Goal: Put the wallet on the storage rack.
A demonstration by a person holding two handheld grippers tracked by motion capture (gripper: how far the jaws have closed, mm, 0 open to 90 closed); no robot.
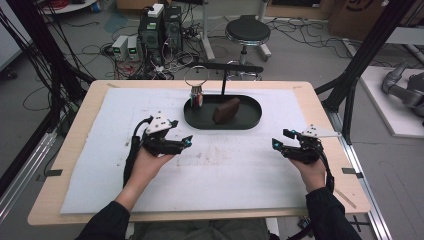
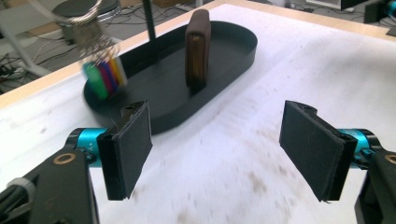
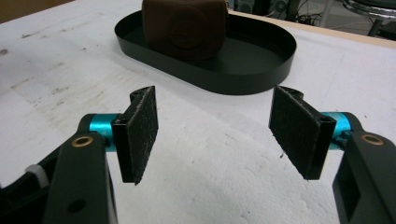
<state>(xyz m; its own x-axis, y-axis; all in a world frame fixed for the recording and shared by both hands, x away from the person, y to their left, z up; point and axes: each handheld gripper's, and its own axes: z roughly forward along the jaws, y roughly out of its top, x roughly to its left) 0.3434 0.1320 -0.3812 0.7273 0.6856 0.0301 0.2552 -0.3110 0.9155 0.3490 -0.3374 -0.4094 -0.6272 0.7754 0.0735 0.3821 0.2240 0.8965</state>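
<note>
A black oval tray (image 1: 250,121) lies at the back middle of the white mat. In it a brown leather case (image 1: 226,110) stands on edge. A metal key ring with coloured tags (image 1: 196,95) hangs over the tray's left end, under the bar of a black stand (image 1: 223,80). My left gripper (image 1: 187,141) hovers left of and in front of the tray, open, with nothing between its pads (image 2: 130,149). The tray (image 2: 233,56), the case (image 2: 197,46) and the tags (image 2: 103,77) lie ahead of it. My right gripper (image 1: 278,141) is open and empty, right of the tray (image 3: 261,70) and the case (image 3: 184,28).
A white foam mat (image 1: 210,175) covers the wooden table (image 1: 75,150). Black frame posts stand at both sides. Behind the table are a stool (image 1: 247,31), computers and loose cables on the floor.
</note>
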